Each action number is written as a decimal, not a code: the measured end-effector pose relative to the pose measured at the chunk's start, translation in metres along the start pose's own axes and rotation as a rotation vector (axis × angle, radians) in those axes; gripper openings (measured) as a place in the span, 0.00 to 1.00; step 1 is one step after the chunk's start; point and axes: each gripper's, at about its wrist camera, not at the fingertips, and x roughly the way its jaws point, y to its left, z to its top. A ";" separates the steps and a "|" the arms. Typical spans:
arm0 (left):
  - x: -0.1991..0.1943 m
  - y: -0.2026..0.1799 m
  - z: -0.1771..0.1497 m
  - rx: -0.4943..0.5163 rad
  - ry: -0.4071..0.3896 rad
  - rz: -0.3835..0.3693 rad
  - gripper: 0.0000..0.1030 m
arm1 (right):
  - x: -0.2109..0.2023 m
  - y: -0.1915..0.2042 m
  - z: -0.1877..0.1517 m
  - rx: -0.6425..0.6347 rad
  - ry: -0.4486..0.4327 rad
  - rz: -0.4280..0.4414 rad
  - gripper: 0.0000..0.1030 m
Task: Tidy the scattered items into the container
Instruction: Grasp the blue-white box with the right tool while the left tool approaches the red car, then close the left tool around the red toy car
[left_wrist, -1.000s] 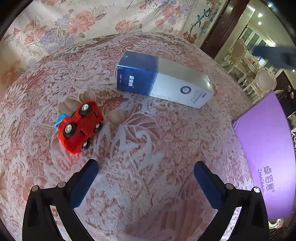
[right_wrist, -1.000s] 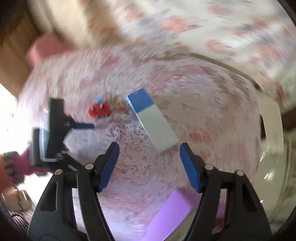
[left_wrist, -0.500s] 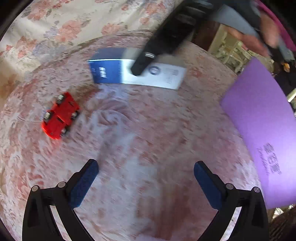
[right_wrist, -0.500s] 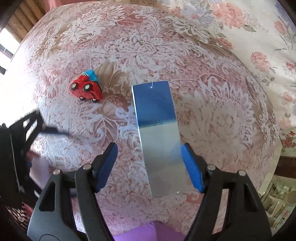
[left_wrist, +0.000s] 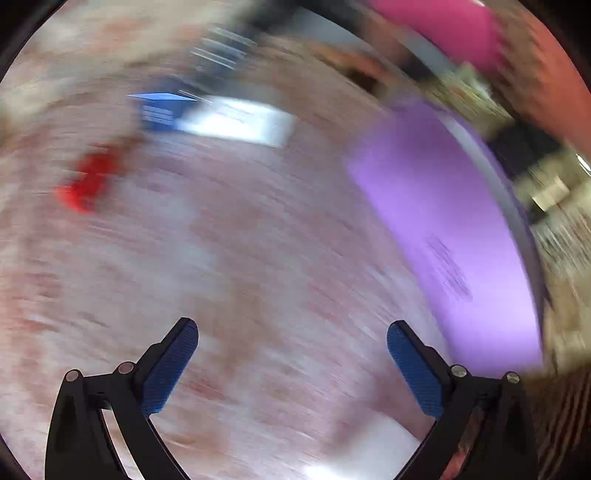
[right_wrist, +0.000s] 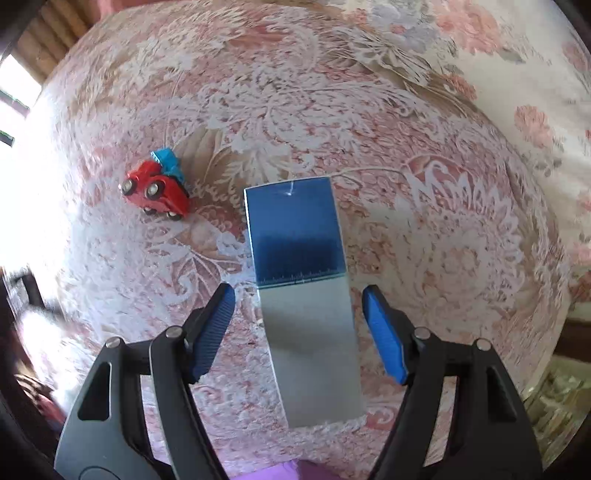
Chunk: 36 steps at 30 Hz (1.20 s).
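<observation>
A blue and silver box (right_wrist: 303, 291) lies flat on the round table's pink lace cloth (right_wrist: 332, 110). My right gripper (right_wrist: 298, 325) is open, with its two fingers on either side of the box's silver half, apart from it. A red toy car (right_wrist: 157, 190) with a blue part lies on its side to the left of the box. The left wrist view is heavily blurred: the box (left_wrist: 218, 118) and the car (left_wrist: 88, 181) show far off, and the purple container (left_wrist: 454, 236) is at the right. My left gripper (left_wrist: 291, 354) is open and empty above the cloth.
A floral fabric (right_wrist: 535, 55) hangs beyond the table's far edge. A strip of the purple container (right_wrist: 280, 470) shows at the bottom of the right wrist view. A pink sleeve (left_wrist: 450, 33) and the other gripper's blurred dark shape are at the top of the left wrist view.
My right gripper has come down over the box, so its fingers now flank the silver half. My left gripper has swung fast to the right, bringing the purple container further into view.
</observation>
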 end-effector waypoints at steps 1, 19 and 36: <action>-0.002 0.014 0.012 -0.048 -0.030 0.057 1.00 | 0.002 0.002 0.000 -0.019 0.003 -0.021 0.72; 0.052 0.087 0.094 -0.007 -0.096 0.308 1.00 | 0.024 -0.023 -0.003 -0.021 0.044 0.024 0.71; 0.061 0.093 0.103 0.142 -0.046 0.271 0.56 | -0.014 0.012 -0.012 -0.036 0.040 0.041 0.71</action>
